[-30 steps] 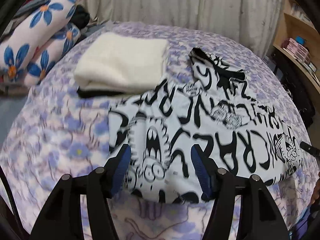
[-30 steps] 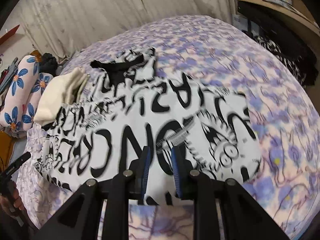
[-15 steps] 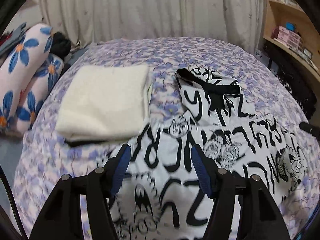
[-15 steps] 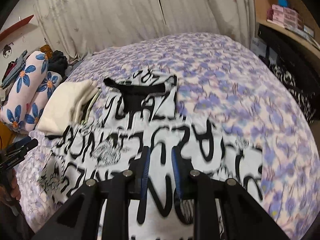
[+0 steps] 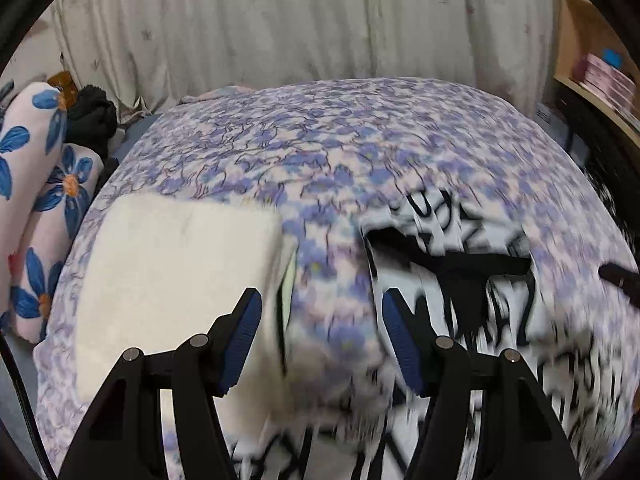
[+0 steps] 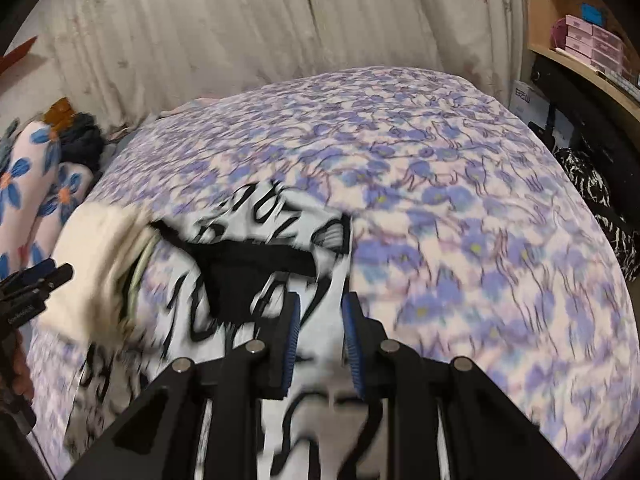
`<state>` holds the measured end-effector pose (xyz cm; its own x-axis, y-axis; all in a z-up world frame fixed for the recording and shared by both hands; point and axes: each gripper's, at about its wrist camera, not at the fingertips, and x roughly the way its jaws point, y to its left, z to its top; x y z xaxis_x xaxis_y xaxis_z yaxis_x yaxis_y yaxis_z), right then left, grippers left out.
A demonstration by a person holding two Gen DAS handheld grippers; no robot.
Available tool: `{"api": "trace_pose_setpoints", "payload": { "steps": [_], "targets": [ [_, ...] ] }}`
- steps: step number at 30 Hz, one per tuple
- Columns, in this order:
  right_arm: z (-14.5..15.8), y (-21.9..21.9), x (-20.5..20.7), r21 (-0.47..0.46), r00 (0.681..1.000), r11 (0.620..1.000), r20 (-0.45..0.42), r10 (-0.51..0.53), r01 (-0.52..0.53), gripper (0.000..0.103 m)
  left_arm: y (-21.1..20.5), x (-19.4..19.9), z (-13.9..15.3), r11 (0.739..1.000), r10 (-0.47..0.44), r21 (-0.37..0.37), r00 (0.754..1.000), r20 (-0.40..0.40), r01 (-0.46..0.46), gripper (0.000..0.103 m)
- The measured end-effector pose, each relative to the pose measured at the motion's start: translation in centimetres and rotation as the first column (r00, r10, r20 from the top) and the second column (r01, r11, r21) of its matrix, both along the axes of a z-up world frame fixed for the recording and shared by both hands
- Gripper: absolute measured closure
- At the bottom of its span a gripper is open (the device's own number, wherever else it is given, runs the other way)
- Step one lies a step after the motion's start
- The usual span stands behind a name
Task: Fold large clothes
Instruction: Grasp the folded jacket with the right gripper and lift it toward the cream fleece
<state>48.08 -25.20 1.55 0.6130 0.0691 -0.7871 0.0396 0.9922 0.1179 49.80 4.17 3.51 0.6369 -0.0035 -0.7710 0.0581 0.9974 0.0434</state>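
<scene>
Bed: a wide bed under a purple-and-white flowered cover (image 5: 400,136) carries everything here; pale pleated curtains (image 5: 304,20) hang behind its far edge.
Garment: a large white garment printed with heavy black lettering (image 6: 248,240) lies spread on the near half of the bed, its black-lined neck opening toward the far edge; its near part is too blurred to read.
Folded pile: a cream, fuzzy folded cloth (image 5: 176,272) sits by the bed's left edge, just beside the printed garment; whether they touch cannot be told.
Pillows: two pink rolled pillows with blue flowers (image 5: 40,184) lie off the bed's left edge, a dark bundle (image 5: 92,120) behind them.
Shelf: a wooden shelf with pink boxes (image 6: 592,44) stands past the right edge.
Left gripper: the left gripper (image 5: 320,340) hangs over the gap between cream cloth and garment, blue-padded jaws set wide apart with nothing between them.
Right gripper: the right gripper (image 6: 318,344) hangs over the garment below the neck opening, jaws drawn narrow; whether cloth is pinched between them cannot be told.
</scene>
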Motion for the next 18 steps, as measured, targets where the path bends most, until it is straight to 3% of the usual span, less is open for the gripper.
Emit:
{"api": "trace_pose_setpoints", "payload": {
  "steps": [8, 18],
  "targets": [
    [-3.4, -0.5, 8.8, 0.088, 0.998, 0.994, -0.034, -0.058, 0.061, 0.081, -2.6, 9.9, -4.1, 0.999, 0.04, -0.011, 0.998, -0.048, -0.04, 0.042],
    [-8.5, -2.2, 14.4, 0.18, 0.988, 0.979, -0.139, -0.068, 0.093, 0.081, -5.2, 15.1, -11.3, 1.0, -0.002, -0.027, 0.986, -0.167, -0.002, 0.042]
  ]
}}
